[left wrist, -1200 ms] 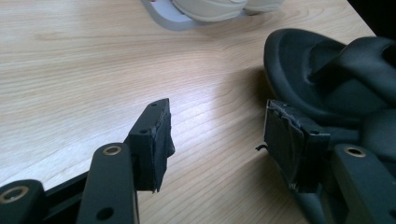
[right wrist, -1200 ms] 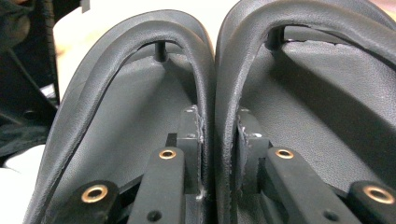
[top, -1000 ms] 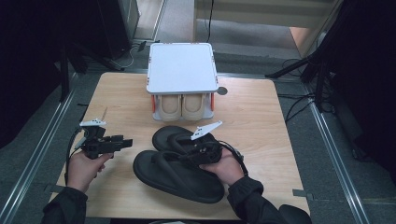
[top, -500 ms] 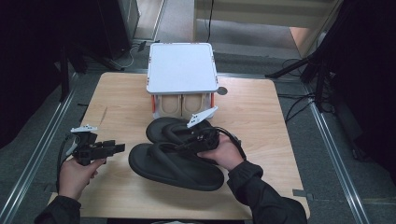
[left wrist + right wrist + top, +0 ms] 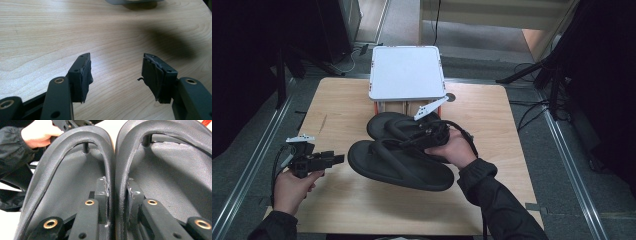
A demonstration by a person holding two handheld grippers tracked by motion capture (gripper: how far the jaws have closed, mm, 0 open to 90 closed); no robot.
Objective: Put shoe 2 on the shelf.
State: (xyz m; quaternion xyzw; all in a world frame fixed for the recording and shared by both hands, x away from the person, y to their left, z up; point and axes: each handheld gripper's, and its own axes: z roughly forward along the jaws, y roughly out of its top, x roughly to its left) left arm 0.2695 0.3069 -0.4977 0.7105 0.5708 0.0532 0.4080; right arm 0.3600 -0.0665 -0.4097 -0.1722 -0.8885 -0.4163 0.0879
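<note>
Two black flip-flops (image 5: 399, 155) lie side by side on the wooden table (image 5: 492, 200), just in front of the white-topped box (image 5: 407, 72), which serves here as the landmark. The farther flip-flop (image 5: 387, 125) has its toe end close under the front edge of the box; the nearer flip-flop (image 5: 397, 167) sits on the side away from the box and reaches further toward the person.

The right gripper (image 5: 432, 137) is among the straps, in front of the box and a little to its right side. In the right gripper view its jaws are partly closed, one jaw inside each flip-flop's strap loop, and the two inner straps (image 5: 113, 177) are pressed together between the pads, so it grips both flip-flops at once. The soles stand up on either side of the jaws in that view, their rims nearly touching down the middle. The right hand (image 5: 454, 150) wraps the gripper's body, the dark sleeve (image 5: 492, 200) running back toward the near edge of the table.

The left gripper (image 5: 337, 159) is well to the left of the box and nearer the person, apart from the flip-flops, its tips pointing toward the nearer one. In the left gripper view its jaws stand wide apart with nothing between them, over bare wood (image 5: 75, 30). The left hand (image 5: 292, 187) holds it from below.
</note>
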